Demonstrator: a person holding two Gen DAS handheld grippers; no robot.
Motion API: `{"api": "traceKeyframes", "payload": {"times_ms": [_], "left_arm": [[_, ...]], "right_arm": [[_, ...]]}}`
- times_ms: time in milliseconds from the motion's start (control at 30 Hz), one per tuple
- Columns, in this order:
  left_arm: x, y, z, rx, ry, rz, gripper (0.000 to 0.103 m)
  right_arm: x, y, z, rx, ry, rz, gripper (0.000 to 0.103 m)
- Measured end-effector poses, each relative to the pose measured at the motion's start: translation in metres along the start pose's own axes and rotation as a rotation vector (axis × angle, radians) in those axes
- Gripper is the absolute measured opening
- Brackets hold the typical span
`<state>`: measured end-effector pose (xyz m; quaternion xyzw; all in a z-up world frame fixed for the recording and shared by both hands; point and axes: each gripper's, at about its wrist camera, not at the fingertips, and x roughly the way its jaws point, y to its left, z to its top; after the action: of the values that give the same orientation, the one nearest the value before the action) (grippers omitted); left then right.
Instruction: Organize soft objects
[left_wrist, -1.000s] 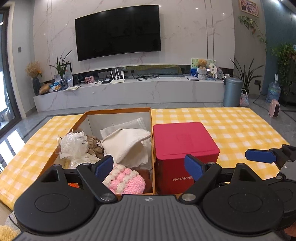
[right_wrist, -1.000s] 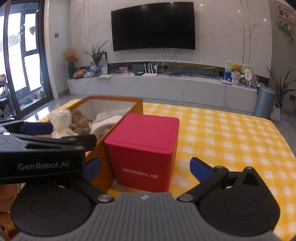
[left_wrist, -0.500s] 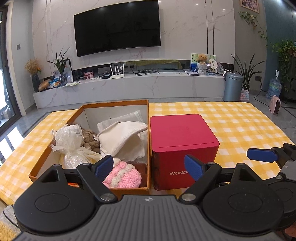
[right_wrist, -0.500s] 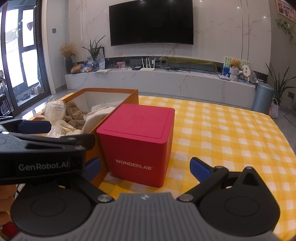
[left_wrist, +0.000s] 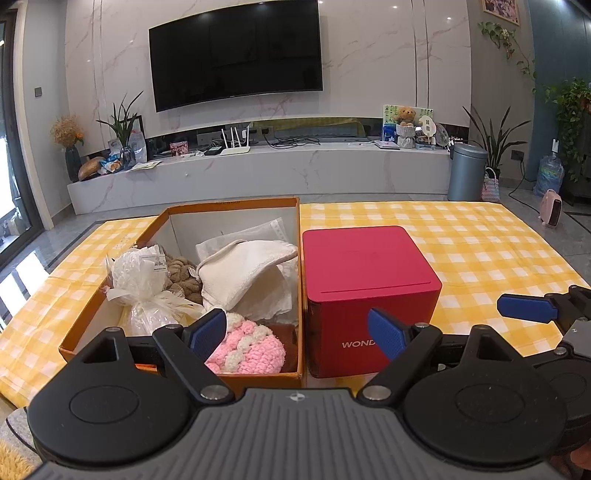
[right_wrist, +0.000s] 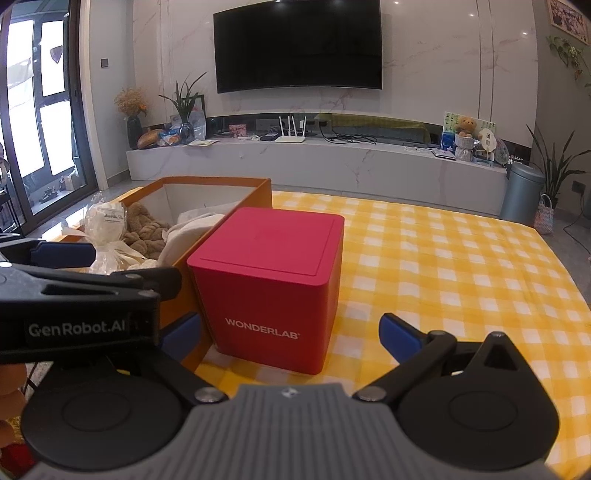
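An orange cardboard box (left_wrist: 299, 258) on the yellow checked tablecloth (left_wrist: 480, 251) holds soft things: a pink and white knitted piece (left_wrist: 251, 349), a cream cloth (left_wrist: 247, 277), a brown braided item (left_wrist: 181, 277) and a white wrapped bundle (left_wrist: 142, 273). A closed red cube box (left_wrist: 365, 280) stands against its right side. My left gripper (left_wrist: 297, 330) is open and empty, short of both boxes. My right gripper (right_wrist: 290, 334) is open and empty in front of the red cube box (right_wrist: 269, 280). The orange box (right_wrist: 255, 192) lies left of the cube.
The left gripper's body (right_wrist: 74, 306) crosses the left of the right wrist view. One right gripper finger (left_wrist: 528, 306) shows at the right edge of the left wrist view. Beyond the table are a marble TV bench (left_wrist: 258, 170), a grey bin (left_wrist: 467, 171) and potted plants (left_wrist: 495, 147).
Both grippers have drawn back and risen a little, so the boxes sit lower and farther off. Jaws stay open and nothing on the table has moved.
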<state>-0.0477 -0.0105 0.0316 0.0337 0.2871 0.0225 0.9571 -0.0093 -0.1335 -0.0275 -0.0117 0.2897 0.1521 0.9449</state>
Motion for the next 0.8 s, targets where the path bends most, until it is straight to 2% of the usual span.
{"api": "traceKeyframes", "payload": {"times_ms": [800], "left_arm": [[0.0031, 0.0002, -0.0006, 0.009, 0.005, 0.015, 0.101]], "right_arm": [[0.0016, 0.0004, -0.0011, -0.004, 0.014, -0.009, 0.100]]}}
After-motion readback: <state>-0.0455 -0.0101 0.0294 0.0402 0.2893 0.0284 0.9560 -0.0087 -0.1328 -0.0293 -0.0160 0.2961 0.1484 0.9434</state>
